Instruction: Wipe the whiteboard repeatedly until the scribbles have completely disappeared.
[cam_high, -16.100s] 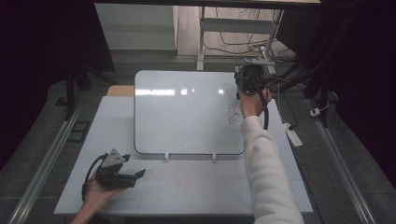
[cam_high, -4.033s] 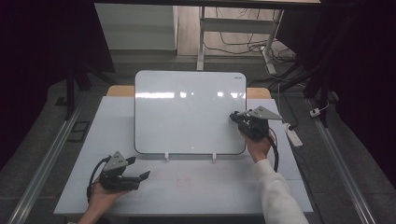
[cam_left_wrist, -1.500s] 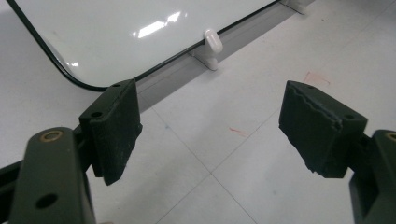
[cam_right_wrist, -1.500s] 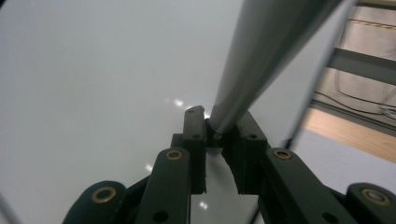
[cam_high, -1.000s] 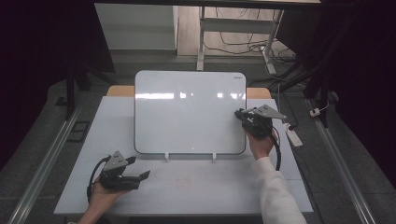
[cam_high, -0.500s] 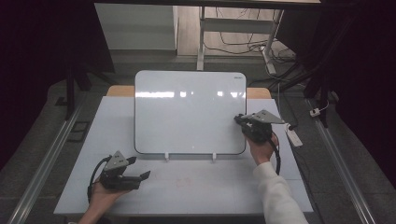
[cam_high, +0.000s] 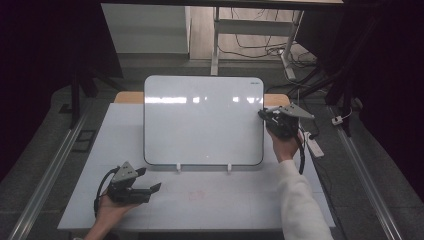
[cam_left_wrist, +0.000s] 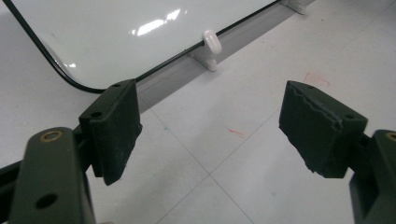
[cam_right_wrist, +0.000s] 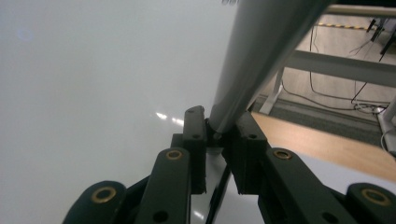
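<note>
High view is showing a whiteboard (cam_high: 203, 120) standing propped on two small white feet (cam_high: 178, 167) at the middle of the pale bench (cam_high: 235, 200). A small dark logo sits at its 1 o'clock corner, too small to read. The right gripper (cam_high: 265, 116) is hanging at the board's 3 o'clock edge, held up by a hand in a white sleeve (cam_high: 300, 200), its cable drooping beside the wrist. The left gripper (cam_high: 150, 181) is resting low at 7 o'clock on the bench, pointing toward 3 o'clock, well apart from the board.

Left gripper view is showing its fingers (cam_left_wrist: 114, 128) spread wide and released over bare bench, with faint red marks (cam_left_wrist: 313, 79) ahead and the board's lower rim and one foot at 12 o'clock.

Right gripper view is showing its fingers (cam_right_wrist: 194, 140) clenching the base of a grey cylindrical marker (cam_right_wrist: 257, 56), which is slanting up toward 1 o'clock right beside the white board face. Any print on it is blurred.
</note>
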